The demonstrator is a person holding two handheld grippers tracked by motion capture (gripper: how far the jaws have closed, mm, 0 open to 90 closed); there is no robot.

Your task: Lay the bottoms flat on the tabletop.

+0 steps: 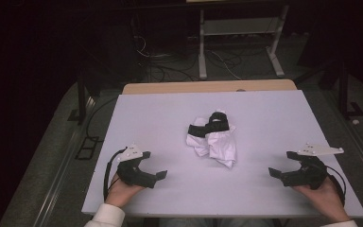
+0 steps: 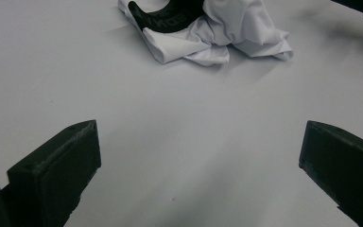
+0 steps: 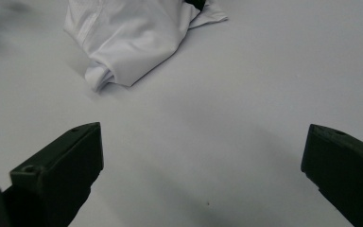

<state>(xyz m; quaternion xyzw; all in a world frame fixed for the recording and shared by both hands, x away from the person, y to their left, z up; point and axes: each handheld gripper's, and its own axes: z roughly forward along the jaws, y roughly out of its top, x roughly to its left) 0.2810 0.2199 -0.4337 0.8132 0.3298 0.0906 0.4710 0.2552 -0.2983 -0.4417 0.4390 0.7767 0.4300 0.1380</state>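
A crumpled white garment (image 1: 215, 140) with a black band lies in the middle of the white table (image 1: 170, 113). My left gripper (image 1: 157, 176) rests near the front left, held by a hand, its jaws wide apart and pointing toward the cloth. My right gripper (image 1: 277, 174) sits near the front right, also open with nothing between its jaws. In the left gripper view (image 2: 201, 161) the garment (image 2: 217, 33) lies ahead with its black band (image 2: 160, 16) uppermost. In the right gripper view (image 3: 203, 165) the white cloth (image 3: 127, 38) lies ahead to the left.
The table's far edge has a bare wooden strip (image 1: 208, 87). Beyond it stand a white metal frame (image 1: 238, 42) and loose cables (image 1: 170, 66) on the dark floor. Bare tabletop surrounds the garment on every side.
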